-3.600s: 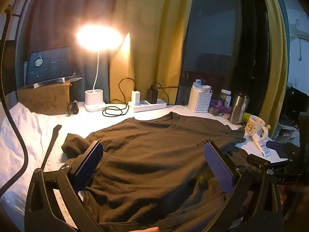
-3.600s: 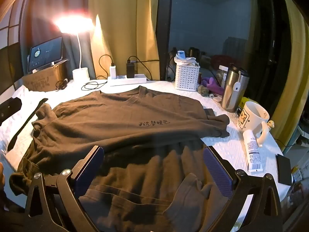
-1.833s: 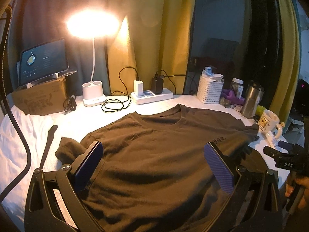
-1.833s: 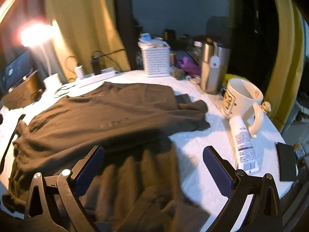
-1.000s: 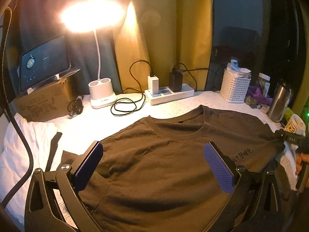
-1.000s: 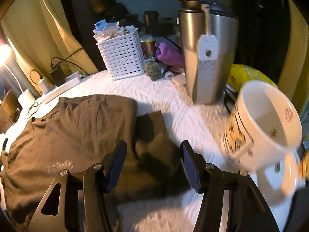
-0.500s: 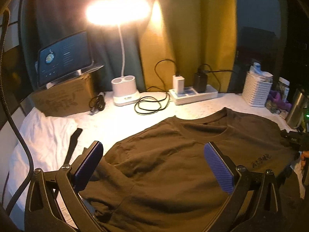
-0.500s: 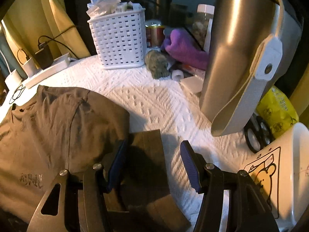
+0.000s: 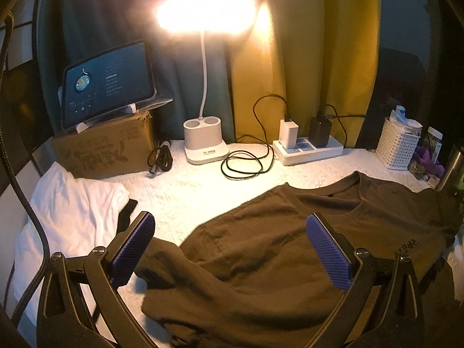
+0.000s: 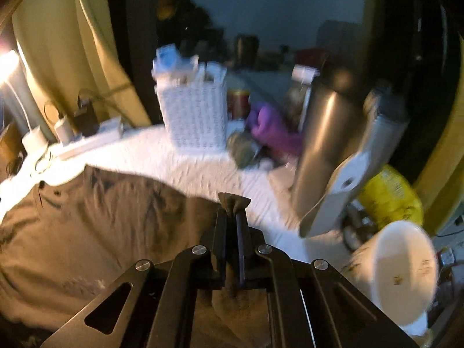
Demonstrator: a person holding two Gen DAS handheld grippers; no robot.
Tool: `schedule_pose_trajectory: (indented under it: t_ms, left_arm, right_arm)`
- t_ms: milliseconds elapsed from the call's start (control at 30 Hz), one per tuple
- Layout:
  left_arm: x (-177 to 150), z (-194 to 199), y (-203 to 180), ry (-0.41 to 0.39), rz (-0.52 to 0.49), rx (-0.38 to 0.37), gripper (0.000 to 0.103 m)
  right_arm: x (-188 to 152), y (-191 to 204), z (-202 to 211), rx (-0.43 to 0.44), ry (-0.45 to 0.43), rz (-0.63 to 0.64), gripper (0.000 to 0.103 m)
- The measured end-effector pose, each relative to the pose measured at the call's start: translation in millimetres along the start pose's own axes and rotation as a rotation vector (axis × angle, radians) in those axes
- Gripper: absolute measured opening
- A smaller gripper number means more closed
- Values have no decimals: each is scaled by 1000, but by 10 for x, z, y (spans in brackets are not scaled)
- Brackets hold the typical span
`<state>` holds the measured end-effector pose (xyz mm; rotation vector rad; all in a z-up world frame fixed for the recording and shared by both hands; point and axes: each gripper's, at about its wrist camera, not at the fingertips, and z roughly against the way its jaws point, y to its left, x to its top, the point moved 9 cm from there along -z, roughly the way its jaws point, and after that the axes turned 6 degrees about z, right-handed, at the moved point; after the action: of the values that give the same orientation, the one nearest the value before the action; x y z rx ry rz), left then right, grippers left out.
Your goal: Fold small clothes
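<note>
The brown shirt [image 9: 275, 249] lies spread on the white cloth-covered table [image 9: 203, 185], collar toward the far side. The right gripper [image 10: 232, 217] has its fingers pinched tight on a fold of the right sleeve [image 10: 233, 201]. A good fold likely means carrying that sleeve left across the chest, low and level, clear of the mug [image 10: 403, 269] and steel flask [image 10: 322, 145] close on the right. The left gripper [image 9: 229, 249] hovers wide open above the left shoulder, holding nothing.
</note>
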<state>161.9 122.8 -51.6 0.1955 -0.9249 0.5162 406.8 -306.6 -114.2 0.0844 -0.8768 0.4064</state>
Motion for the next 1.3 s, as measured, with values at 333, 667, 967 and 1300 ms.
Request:
schedule_pose_trajectory:
  t_ms: [333, 667, 967, 1300]
  left_arm:
    - [91, -127, 331, -13, 27, -84, 103]
    - [-52, -247, 680, 18, 85, -172, 103]
    - [-224, -435, 897, 70, 104, -237, 103]
    - [-419, -971, 864, 239, -1, -255, 103]
  right_arm:
    - [434, 803, 537, 26, -80, 89, 5]
    - [155, 1915, 215, 95, 24, 165, 5]
    - [-296, 2372, -213, 112, 145, 114, 6]
    - [-239, 2117, 265, 82, 64, 34, 93]
